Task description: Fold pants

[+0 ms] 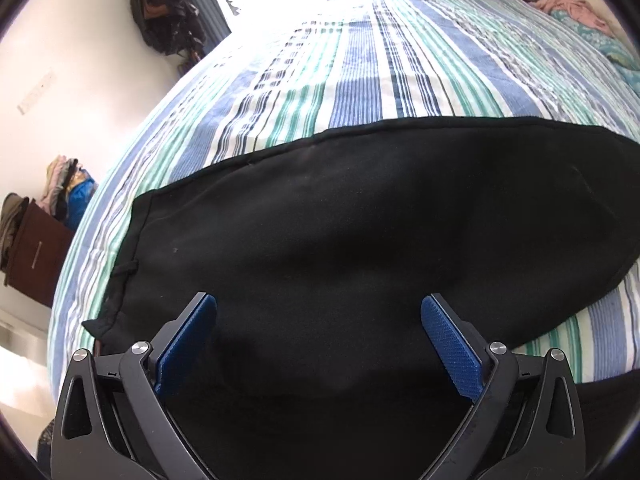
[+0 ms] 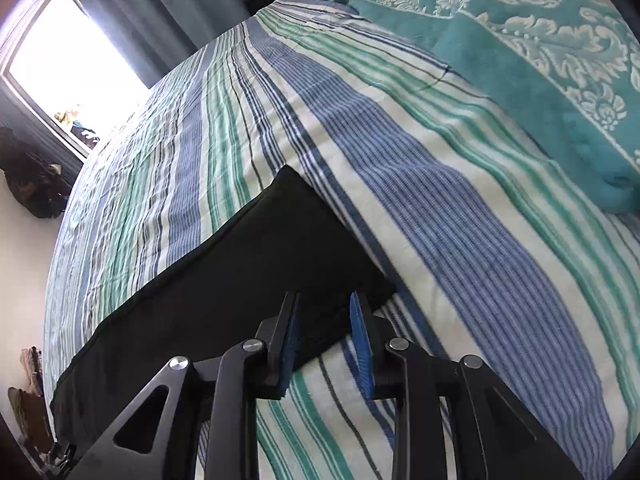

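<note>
Pants (image 1: 360, 220) lie long across the striped bed (image 1: 360, 60); right gripper (image 2: 324, 336), part open and holding nothing, sits at their end, left gripper (image 1: 318, 320) wide open over them

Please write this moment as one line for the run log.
black pants: flat on striped bed | left gripper: open above pants | right gripper: open at pants end, grasping nothing

- pants (image 1: 360, 232): black matt cloth, soft, smooth-faced, with a stitched hem
- bedsheet (image 1: 360, 68): woven striped cloth in blue, green and white; matt, lightly creased
- blanket (image 2: 540, 60): teal fuzzy cloth with a pale raised pattern
- left gripper (image 1: 319, 322): black matt plastic; shiny metal pins; blue, rough-textured pads (image 1: 452, 354)
- right gripper (image 2: 324, 320): same black plastic, metal pins, blue pads
</note>
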`<action>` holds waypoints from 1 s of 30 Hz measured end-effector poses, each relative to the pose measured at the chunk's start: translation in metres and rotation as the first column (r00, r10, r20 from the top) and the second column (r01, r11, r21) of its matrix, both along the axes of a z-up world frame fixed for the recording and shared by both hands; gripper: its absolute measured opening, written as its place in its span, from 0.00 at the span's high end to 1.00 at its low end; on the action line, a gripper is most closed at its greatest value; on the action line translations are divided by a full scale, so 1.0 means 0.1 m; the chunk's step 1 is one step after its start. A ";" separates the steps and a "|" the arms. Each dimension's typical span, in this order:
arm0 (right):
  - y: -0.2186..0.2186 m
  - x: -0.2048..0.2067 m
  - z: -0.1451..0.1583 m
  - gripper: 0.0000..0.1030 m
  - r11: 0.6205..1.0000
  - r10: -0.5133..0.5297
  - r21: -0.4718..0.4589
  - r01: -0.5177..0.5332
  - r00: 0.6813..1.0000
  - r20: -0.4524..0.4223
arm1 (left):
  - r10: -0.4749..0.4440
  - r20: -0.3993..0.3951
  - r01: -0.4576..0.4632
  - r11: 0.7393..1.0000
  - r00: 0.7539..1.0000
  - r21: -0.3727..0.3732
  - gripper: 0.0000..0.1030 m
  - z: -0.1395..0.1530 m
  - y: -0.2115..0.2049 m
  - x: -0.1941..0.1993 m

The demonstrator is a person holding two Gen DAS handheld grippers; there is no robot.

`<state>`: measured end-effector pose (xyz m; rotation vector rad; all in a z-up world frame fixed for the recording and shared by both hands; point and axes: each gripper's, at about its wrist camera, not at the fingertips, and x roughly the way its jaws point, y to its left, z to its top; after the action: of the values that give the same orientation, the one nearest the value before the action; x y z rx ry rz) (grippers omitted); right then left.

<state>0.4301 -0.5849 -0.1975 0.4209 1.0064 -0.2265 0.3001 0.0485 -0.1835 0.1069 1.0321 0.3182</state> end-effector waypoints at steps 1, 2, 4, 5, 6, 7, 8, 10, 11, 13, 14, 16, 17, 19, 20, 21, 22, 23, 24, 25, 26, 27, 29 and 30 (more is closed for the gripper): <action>0.05 -0.01 0.07 0.46 1.000 0.010 -0.030 -0.010 1.000 -0.002 | -0.006 0.025 0.007 1.000 1.000 -0.024 0.01 0.10 0.00 -0.08; 0.11 -0.01 0.15 0.45 0.998 0.035 -0.046 -0.034 0.999 0.007 | -0.015 0.042 0.017 0.999 0.999 -0.046 0.01 0.17 -0.01 -0.14; 0.40 -0.10 0.28 0.44 0.992 0.123 -0.044 -0.121 0.992 0.032 | -0.029 0.058 0.032 0.998 0.998 -0.062 0.01 0.26 -0.03 -0.24; 0.62 -0.17 0.33 0.43 0.984 0.176 -0.028 -0.175 0.983 0.052 | -0.033 0.059 0.036 0.997 0.998 -0.062 0.01 0.28 -0.04 -0.27; 0.81 -0.25 0.35 0.41 0.974 0.227 -0.006 -0.227 0.971 0.069 | -0.037 0.059 0.040 0.997 0.998 -0.064 0.01 0.30 -0.05 -0.29; 1.07 -0.34 0.37 0.38 0.960 0.276 0.017 -0.279 0.957 0.083 | -0.043 0.063 0.047 0.997 0.997 -0.064 0.01 0.31 -0.06 -0.32; 1.36 -0.46 0.36 0.37 0.941 0.332 0.037 -0.337 0.938 0.097 | -0.046 0.067 0.050 0.997 0.997 -0.058 0.01 0.32 -0.06 -0.33; 1.91 -0.71 0.33 0.37 0.896 0.435 0.048 -0.442 0.894 0.112 | -0.032 0.071 0.035 0.999 0.997 -0.036 0.01 0.33 -0.04 -0.32; 2.17 -0.83 0.31 0.37 0.875 0.473 0.053 -0.481 0.873 0.117 | -0.014 0.072 0.017 0.999 0.997 -0.037 0.01 0.32 0.00 -0.32; 2.60 -1.14 0.25 0.37 0.842 0.522 0.080 -0.533 0.844 0.125 | 0.025 0.051 -0.023 0.999 0.998 -0.047 0.01 0.22 0.13 -0.33; 2.76 -1.32 0.24 0.37 0.830 0.537 0.089 -0.550 0.833 0.134 | 0.044 0.024 -0.043 0.998 0.999 -0.043 0.01 0.13 0.20 -0.34; 3.02 -1.70 0.20 0.31 0.808 0.566 0.102 -0.580 0.813 0.136 | 0.057 -0.033 -0.058 0.998 0.998 -0.034 0.01 -0.06 0.28 -0.39; 3.11 -1.87 0.17 0.31 0.806 0.572 0.092 -0.585 0.809 0.135 | 0.065 -0.061 -0.067 0.998 0.996 -0.020 0.01 -0.12 0.30 -0.43; 3.19 -2.22 0.17 0.31 0.812 0.571 0.053 -0.582 0.810 0.136 | 0.061 -0.043 -0.063 0.997 0.997 -0.050 0.01 -0.06 0.30 -0.57; 3.19 -2.36 0.17 0.31 0.819 0.565 0.028 -0.574 0.813 0.140 | 0.053 -0.013 -0.053 0.996 0.999 -0.075 0.01 0.02 0.28 -0.64; 3.18 -2.50 0.16 0.27 0.828 0.554 -0.002 -0.560 0.819 0.146 | 0.046 0.013 -0.045 0.995 0.999 -0.089 0.01 0.10 0.25 -0.68; 3.15 -2.60 0.16 0.21 0.841 0.539 -0.034 -0.540 0.829 0.152 | 0.037 0.034 -0.033 0.995 0.999 -0.099 0.01 0.17 0.22 -0.68; 3.09 -2.70 0.17 0.18 0.856 0.516 -0.060 -0.513 0.842 0.157 | 0.027 0.053 -0.021 0.995 0.998 -0.102 0.01 0.24 0.20 -0.65; 3.04 -2.75 0.15 0.16 0.870 0.493 -0.072 -0.488 0.856 0.156 | 0.021 0.071 -0.014 0.995 0.997 -0.096 0.01 0.30 0.18 -0.59; 2.97 -2.77 0.12 0.16 0.881 0.473 -0.067 -0.468 0.869 0.147 | 0.019 0.085 -0.012 0.996 0.996 -0.086 0.01 0.35 0.17 -0.51; 2.89 -2.77 0.09 0.16 0.893 0.449 -0.055 -0.446 0.882 0.143 | 0.022 0.101 -0.015 0.997 0.995 -0.076 0.01 0.39 0.16 -0.43; 2.82 -2.75 0.08 0.16 0.905 0.425 -0.051 -0.423 0.893 0.146 | 0.031 0.121 -0.023 0.998 0.992 -0.066 0.01 0.43 0.17 -0.33; 2.72 -2.72 0.10 0.16 0.920 0.392 -0.058 -0.388 0.906 0.157 | 0.072 0.149 -0.064 0.996 0.986 -0.060 0.01 0.43 0.25 -0.16; 2.68 -2.70 0.12 0.16 0.923 0.384 -0.066 -0.378 0.909 0.160 | 0.110 0.150 -0.101 0.993 0.983 -0.066 0.01 0.40 0.32 -0.08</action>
<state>0.1603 -0.3170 -0.1857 0.2012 0.8943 0.1447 0.2925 0.0807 -0.1439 -0.0246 0.8948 0.3864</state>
